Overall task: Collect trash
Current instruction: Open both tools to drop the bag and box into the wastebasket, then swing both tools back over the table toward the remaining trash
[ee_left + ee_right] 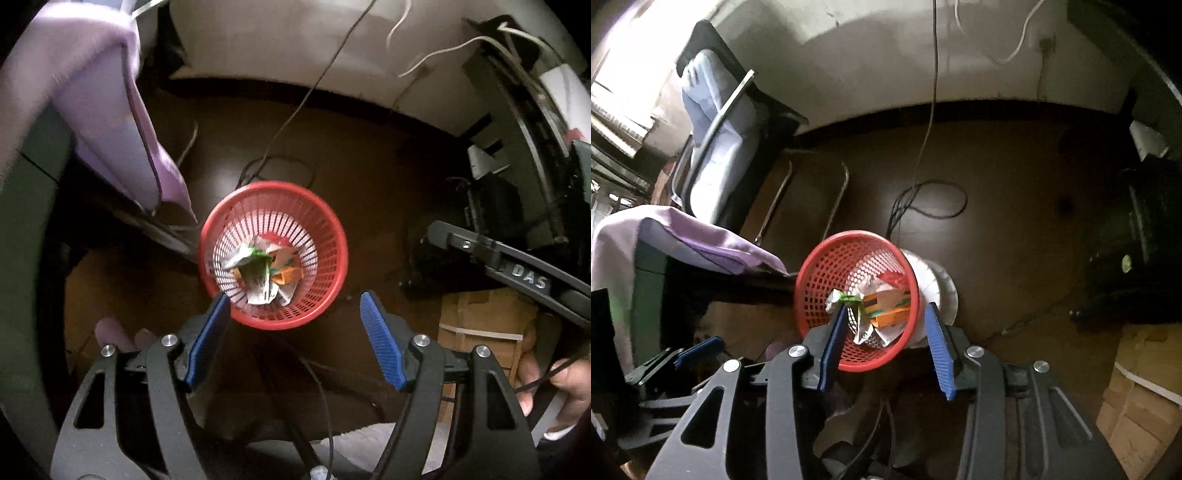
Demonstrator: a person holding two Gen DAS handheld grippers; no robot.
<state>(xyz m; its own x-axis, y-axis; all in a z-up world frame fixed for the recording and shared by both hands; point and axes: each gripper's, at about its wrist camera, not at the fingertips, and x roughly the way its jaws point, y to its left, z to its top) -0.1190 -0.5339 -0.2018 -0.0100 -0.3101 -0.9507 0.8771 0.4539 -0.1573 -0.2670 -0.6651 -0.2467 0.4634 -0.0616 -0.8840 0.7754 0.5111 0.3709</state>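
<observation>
**Left wrist view: both grippers over bin, nothing held**

Left gripper (pixel 295 332) had fingers wide w/ nothing btwn; right gripper (pixel 886 339) fingers part-open, also empty. Red mesh basket (pixel 332 229) stood on brown floor (pixel 388 184), near the purple cloth (pixel 110 110). Trash (pixel 258 266) lay inside: crumpled wrappers, green scrap, orange carton. Prob. best next: lift clear of rim, then look for more litter.

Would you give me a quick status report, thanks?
Both grippers, left and right, open, empty. Red basket below, trash inside. Nothing blocking.
</observation>
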